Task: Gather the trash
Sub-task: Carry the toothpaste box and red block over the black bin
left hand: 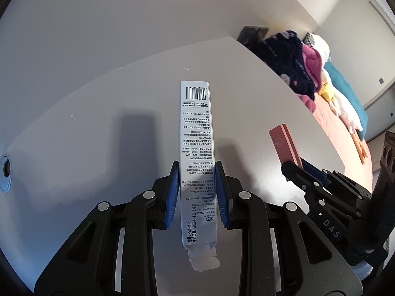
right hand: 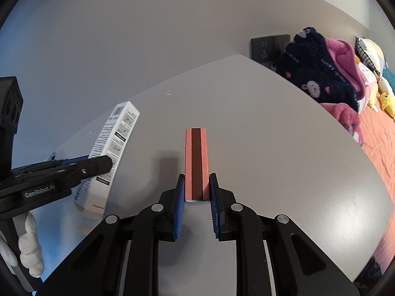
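Because both pieces of trash are long and narrow, each gripper clamps its box near the lower end — the left gripper (left hand: 197,192) on the white printed carton (left hand: 196,148), the right gripper (right hand: 197,202) on the pink box (right hand: 196,162) — both held clear above the white desk (right hand: 271,148), presumably for carrying off.

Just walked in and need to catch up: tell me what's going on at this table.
A person is collecting trash with a handheld gripper in each hand. The left gripper is shut on a long white box printed with a barcode, its end flap open. The right gripper is shut on a slim pink box with a dark stripe. Both boxes are held over the white table. A pile of bedding lies beyond the table.
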Motion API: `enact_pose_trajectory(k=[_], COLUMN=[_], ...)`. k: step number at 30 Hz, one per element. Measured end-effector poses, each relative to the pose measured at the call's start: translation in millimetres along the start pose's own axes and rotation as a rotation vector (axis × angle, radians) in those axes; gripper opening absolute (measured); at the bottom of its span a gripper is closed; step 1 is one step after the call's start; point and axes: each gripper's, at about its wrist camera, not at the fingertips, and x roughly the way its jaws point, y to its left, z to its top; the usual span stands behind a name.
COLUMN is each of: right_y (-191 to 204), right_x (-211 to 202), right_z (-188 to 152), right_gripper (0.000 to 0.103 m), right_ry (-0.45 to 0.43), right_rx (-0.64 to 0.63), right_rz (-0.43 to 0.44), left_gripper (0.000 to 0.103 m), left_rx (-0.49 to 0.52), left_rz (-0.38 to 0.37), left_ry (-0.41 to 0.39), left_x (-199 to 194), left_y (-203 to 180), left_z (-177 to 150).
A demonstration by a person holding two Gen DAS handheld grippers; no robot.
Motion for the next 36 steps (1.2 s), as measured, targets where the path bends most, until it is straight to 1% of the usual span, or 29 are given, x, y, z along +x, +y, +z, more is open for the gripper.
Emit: enact_pose_trajectory(k=[6,17,27,36], right_y=[-9,-31,-59,-84], right_x=[-32,-89,-126,-152], right_z=[-13,-41,-64,-86], right_gripper=[0.020,0.020,0.020,0.020], right_ry=[-0.028,-0.080,-0.119,-0.142], right_rx=[0.023,0.061,0.117,0.173], right_rz=[-0.009,-0.040,-0.075,-0.112], left_gripper=[0.027,0.027,0.027,0.027], left_rx=[0.038,0.130,0.207,0.276], left_rz=[-0.013,-0.061,-0.099,-0.140], left_ry=[-0.010,-0.034,-0.027,-0.011], left_x=[-10,-26,-26,-23], left_y=[-22,-76,-122,-160], left_z=[-9,-21,-35,-48])
